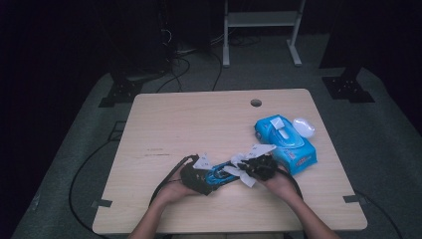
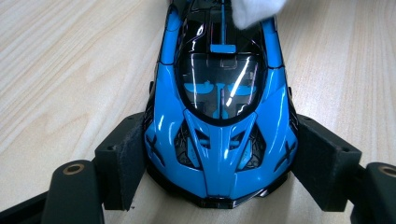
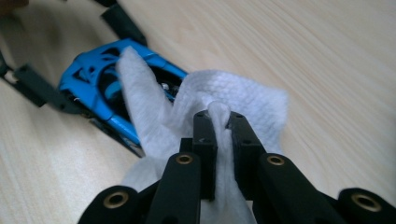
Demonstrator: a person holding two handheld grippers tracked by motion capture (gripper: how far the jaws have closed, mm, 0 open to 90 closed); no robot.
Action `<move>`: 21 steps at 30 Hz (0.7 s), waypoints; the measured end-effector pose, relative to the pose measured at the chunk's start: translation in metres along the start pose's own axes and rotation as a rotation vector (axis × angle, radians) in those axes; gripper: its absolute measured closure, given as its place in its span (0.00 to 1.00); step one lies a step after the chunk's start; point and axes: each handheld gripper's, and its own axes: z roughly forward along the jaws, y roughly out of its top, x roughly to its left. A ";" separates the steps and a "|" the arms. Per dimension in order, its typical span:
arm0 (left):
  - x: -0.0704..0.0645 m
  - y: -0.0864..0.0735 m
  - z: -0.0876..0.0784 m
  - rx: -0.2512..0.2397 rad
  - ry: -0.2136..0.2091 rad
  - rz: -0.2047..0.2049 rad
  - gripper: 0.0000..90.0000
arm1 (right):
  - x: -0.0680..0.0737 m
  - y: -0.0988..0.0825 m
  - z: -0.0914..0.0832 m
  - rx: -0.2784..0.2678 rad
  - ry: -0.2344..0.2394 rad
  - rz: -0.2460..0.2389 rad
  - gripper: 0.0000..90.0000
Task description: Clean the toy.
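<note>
Your left gripper (image 2: 219, 186) clamps the blue toy car (image 2: 219, 126) by its nose: one black pad presses each flank just behind the front corners, and the car's body runs straight away from the fingers along the wooden table (image 2: 60, 70). Wheels are down on the wood; the windscreen sits just beyond the pads.

Your right gripper (image 3: 218, 122) is closed tight on a white wet wipe (image 3: 233, 100). A pinched fold of the wipe stands up between the fingertips, and the loose remainder fans out ahead of and below them. One flap drapes over the car's rear deck, touching it; in the left gripper view that same white corner sits on the roof at the far end from the fingers.

In the high view, both grippers meet near the table's front edge, the car (image 1: 219, 174) between them. Just beyond your right gripper (image 1: 259, 167), almost touching it, lies a blue wipes pack (image 1: 293, 144), with a white oval lid (image 1: 304, 127) beside its far corner.
</note>
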 end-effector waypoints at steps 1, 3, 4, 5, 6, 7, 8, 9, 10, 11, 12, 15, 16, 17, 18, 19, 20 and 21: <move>0.000 0.000 0.000 0.000 0.000 0.000 0.28 | -0.001 0.001 0.000 -0.007 0.000 0.002 0.92; 0.000 0.000 0.000 0.002 0.000 0.002 0.28 | 0.002 0.006 0.003 -0.031 0.011 0.009 0.92; 0.000 0.000 0.000 0.003 0.000 0.003 0.28 | 0.004 0.010 0.007 -0.035 0.028 0.018 0.92; 0.000 0.000 0.000 0.002 0.000 0.003 0.28 | 0.006 0.014 0.011 -0.042 0.037 0.013 0.92; 0.000 0.000 0.000 0.002 0.000 0.002 0.28 | 0.009 0.018 0.016 -0.042 0.045 0.010 0.92; 0.000 0.000 0.000 0.002 0.000 0.003 0.28 | 0.012 0.022 0.021 -0.044 0.058 0.002 0.92; 0.000 0.000 0.000 0.002 0.000 0.002 0.28 | 0.015 0.026 0.025 -0.037 0.065 -0.007 0.92; 0.000 0.000 0.000 0.000 -0.001 0.001 0.28 | 0.017 0.028 0.029 -0.030 0.064 -0.020 0.92; 0.000 0.000 0.000 0.000 -0.001 0.001 0.28 | 0.017 0.029 0.032 -0.026 0.064 -0.028 0.92; 0.000 0.000 0.000 -0.001 -0.002 0.002 0.28 | 0.015 0.029 0.033 -0.025 0.066 -0.022 0.92; 0.000 0.000 0.000 -0.002 -0.002 0.001 0.28 | 0.011 0.028 0.032 -0.019 0.060 -0.009 0.92; 0.001 0.000 -0.001 0.001 -0.002 0.005 0.28 | -0.005 0.022 0.027 -0.002 0.006 0.018 0.92; 0.001 0.000 -0.001 0.002 -0.003 0.006 0.28 | -0.009 0.020 0.024 -0.003 0.016 0.042 0.92; 0.001 0.000 -0.001 0.002 -0.004 0.005 0.28 | -0.011 0.018 0.018 -0.014 0.029 0.054 0.92; 0.001 0.000 -0.001 0.003 -0.003 0.007 0.28 | -0.011 0.016 0.013 -0.032 0.055 0.058 0.92; 0.001 0.000 -0.001 0.004 -0.004 0.007 0.28 | -0.010 0.014 0.008 -0.039 0.076 0.057 0.92; 0.001 0.000 -0.001 0.003 -0.005 0.006 0.28 | -0.010 0.012 0.005 -0.037 0.089 0.052 0.92; 0.001 0.000 0.000 0.002 -0.004 0.003 0.28 | -0.007 0.009 0.002 -0.027 0.102 0.043 0.92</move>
